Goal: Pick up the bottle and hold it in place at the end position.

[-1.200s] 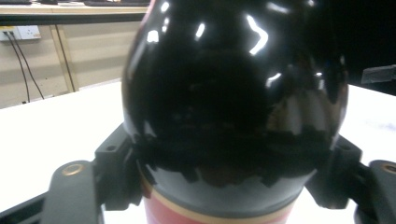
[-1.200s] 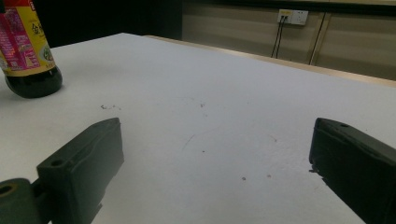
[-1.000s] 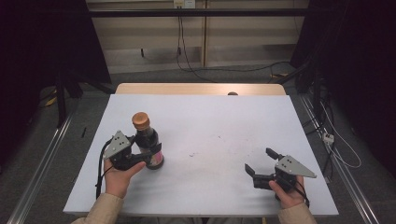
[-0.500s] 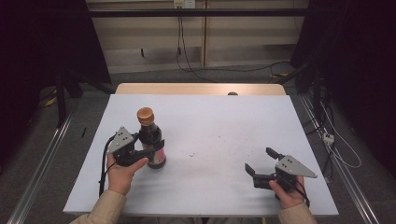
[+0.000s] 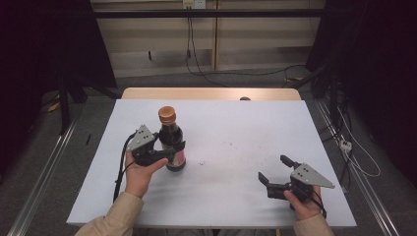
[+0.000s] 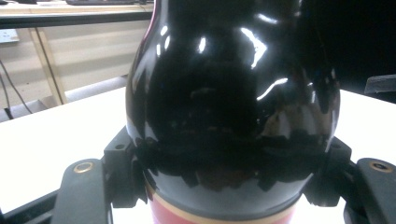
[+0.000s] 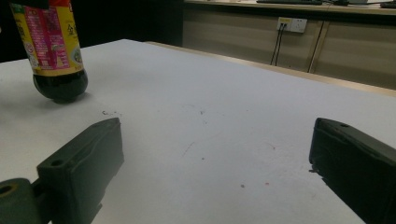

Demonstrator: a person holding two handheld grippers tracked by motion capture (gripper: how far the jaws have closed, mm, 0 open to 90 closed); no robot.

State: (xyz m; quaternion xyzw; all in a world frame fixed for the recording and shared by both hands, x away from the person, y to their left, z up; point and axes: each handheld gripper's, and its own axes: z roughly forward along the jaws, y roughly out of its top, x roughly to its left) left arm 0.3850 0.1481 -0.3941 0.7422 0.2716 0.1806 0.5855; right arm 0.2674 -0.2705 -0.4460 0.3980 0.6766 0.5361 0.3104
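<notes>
While my left gripper (image 5: 169, 151) clamps both black jaws around the belly of the soy sauce bottle (image 5: 171, 142), I feel smooth, glossy dark glass bulging between the ridged pads, a red and gold label band just beneath them. That bottle stands on the left part of the white table (image 5: 236, 128), roughly upright, its rounded base on the surface and its copper-coloured cap (image 5: 166, 114) on top; dark liquid fills it up past the shoulder. Well apart on the right, my right gripper (image 5: 275, 173) rests low near the front edge, its blocky matte jaws spread wide with nothing between them. Faint dark specks and scuffs mark the tabletop between us. Cables trail across the grey floor beyond the table.
</notes>
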